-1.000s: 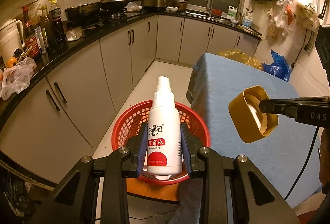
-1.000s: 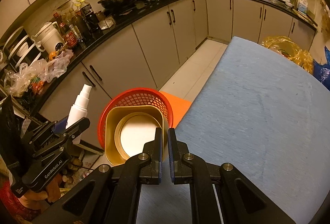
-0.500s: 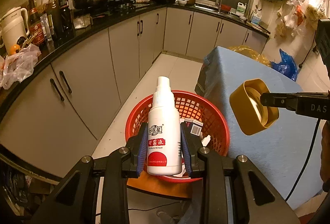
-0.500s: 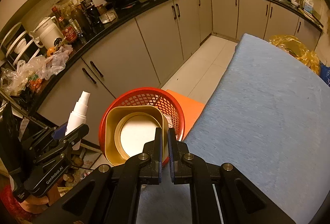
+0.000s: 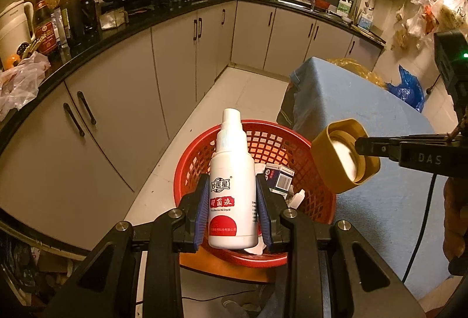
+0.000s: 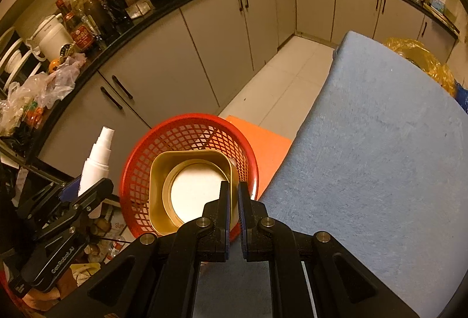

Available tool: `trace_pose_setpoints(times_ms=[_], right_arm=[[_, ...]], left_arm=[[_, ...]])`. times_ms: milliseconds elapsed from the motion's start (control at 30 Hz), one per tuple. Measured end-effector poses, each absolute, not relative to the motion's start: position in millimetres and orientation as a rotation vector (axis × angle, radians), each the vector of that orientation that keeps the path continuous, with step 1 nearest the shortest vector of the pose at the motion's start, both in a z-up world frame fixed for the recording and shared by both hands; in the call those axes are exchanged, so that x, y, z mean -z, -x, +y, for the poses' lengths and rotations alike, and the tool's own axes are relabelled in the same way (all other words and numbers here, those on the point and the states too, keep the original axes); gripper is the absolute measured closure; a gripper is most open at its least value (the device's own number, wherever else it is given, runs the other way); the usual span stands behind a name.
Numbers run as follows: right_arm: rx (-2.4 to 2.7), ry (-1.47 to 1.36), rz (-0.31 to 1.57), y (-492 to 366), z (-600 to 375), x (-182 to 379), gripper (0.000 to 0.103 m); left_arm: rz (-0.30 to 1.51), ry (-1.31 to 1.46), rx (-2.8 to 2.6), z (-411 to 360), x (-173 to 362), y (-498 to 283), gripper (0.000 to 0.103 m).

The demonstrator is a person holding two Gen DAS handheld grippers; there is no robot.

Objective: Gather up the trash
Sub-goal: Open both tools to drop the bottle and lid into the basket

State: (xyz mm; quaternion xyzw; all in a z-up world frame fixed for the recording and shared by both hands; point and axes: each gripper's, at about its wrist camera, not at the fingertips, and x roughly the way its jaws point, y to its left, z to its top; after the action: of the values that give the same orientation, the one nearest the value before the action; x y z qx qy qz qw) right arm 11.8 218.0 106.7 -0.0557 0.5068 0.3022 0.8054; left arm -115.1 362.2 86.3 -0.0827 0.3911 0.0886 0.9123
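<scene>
The white spray bottle point(image 5: 232, 189) stood upright in the lower centre of the left wrist view, directly over the red basket point(image 5: 307, 148), probably so that it would fall inside when let go. The left gripper point(image 5: 232, 208) was closed narrowly on its body, blue pads on both sides. The right gripper point(image 6: 233, 202), closed almost fully, pinched the wall of the gold cap point(image 6: 190, 189) above the same basket.
</scene>
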Motion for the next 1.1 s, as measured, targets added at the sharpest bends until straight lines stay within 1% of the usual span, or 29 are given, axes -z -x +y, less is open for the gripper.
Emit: trace_pose_setpoints(times_ms=[1100], right_arm=[[-0.624,0.120,1.119,-28,228,-90,0.097]], left_arm=[[0.845,0.175,-0.175,370,-68,98,0.074]])
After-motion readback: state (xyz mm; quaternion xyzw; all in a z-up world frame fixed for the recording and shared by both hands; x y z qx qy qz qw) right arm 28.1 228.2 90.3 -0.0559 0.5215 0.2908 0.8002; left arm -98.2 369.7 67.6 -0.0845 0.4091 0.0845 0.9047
